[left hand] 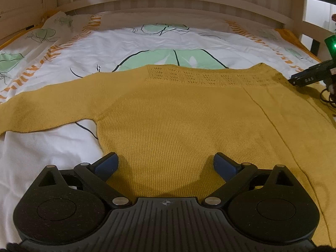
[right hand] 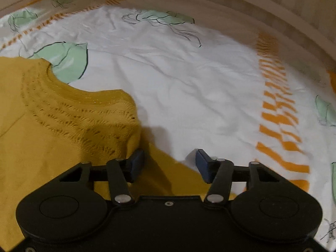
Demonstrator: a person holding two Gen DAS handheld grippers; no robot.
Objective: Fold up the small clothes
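Mustard-yellow knitted sweater (left hand: 178, 113) spread flat across the middle of the left wrist view, on a bed under a white sheet (left hand: 69, 147) printed with green leaves and orange stripes. Openwork neckline band along the sweater's upper edge; one sleeve (left hand: 42, 113) stretched out to the left edge of the frame. Pale wooden bed frame (left hand: 168, 2) curving across the top.

Left tongs (left hand: 166, 163) at lower centre, above the sweater's lower body — blue pads spread wide, released, nothing between them but the knit lying beneath.

Right tongs (right hand: 170, 163) at lower centre of the right wrist view, parted and gripping nothing. Left pad just beside a raised fold of the sweater's shoulder, contact impossible to tell; right pad over white sheet; a strip of yellow knit showing in the gap. Sweater filling the left half of that view, neckline curving toward upper left, bare sheet across the right half. View slightly blurred.

At the right edge of the left wrist view, a dark device with a green light (left hand: 330, 44), just beside the sweater's shoulder.
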